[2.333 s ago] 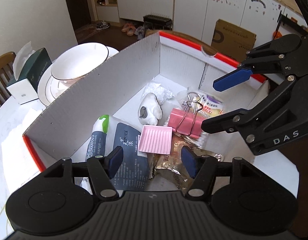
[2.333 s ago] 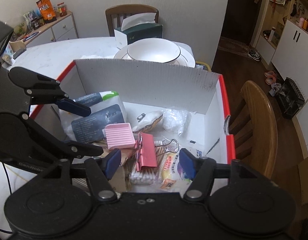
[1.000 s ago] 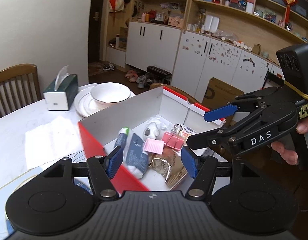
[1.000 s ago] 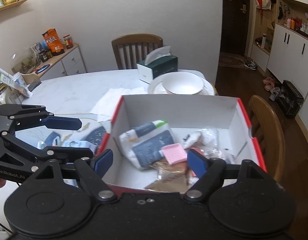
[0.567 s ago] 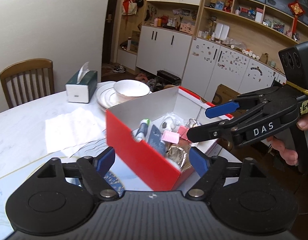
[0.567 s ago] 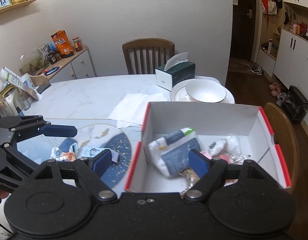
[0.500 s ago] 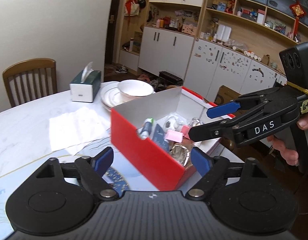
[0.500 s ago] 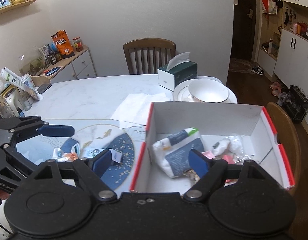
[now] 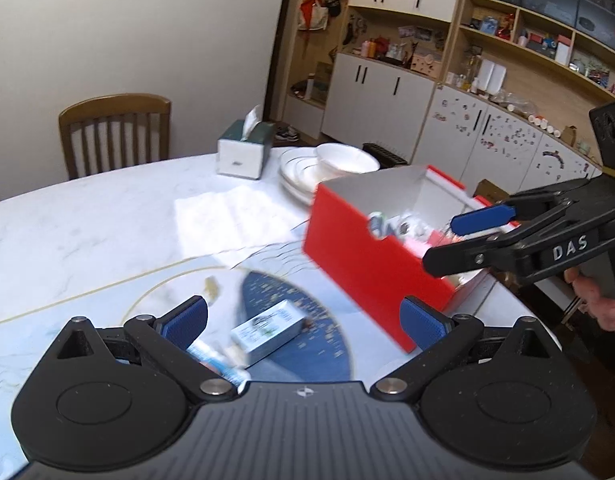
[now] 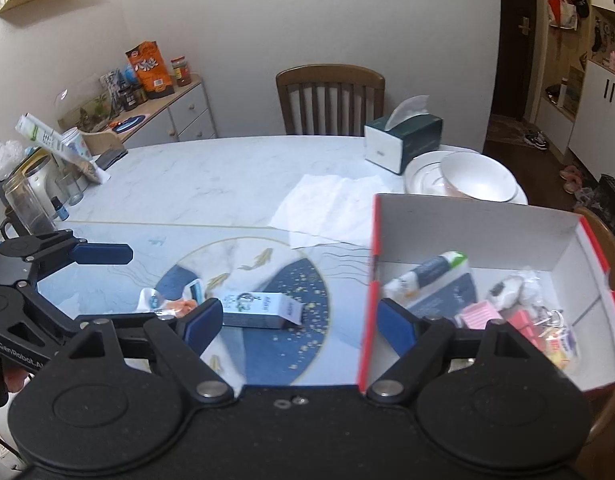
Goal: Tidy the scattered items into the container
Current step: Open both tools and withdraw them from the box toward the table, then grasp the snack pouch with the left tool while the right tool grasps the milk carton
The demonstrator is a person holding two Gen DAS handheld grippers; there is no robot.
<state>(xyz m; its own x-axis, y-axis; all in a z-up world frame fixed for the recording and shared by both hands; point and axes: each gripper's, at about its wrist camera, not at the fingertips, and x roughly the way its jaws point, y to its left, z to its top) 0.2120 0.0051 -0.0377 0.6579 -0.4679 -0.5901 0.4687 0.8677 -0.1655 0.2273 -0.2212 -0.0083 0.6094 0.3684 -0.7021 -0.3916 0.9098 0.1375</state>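
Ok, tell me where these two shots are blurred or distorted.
Left wrist view: motion blur smears the red box and small carton; fisheye bends the cupboards. Right wrist view: sharper, the carton only slightly soft, the walls curving near the edges.

Both pulling back from over the red box, now off to its side. Left gripper opening its jaws wide, nothing between them, now facing a small carton on the table. Right gripper now straddling the box's near corner.
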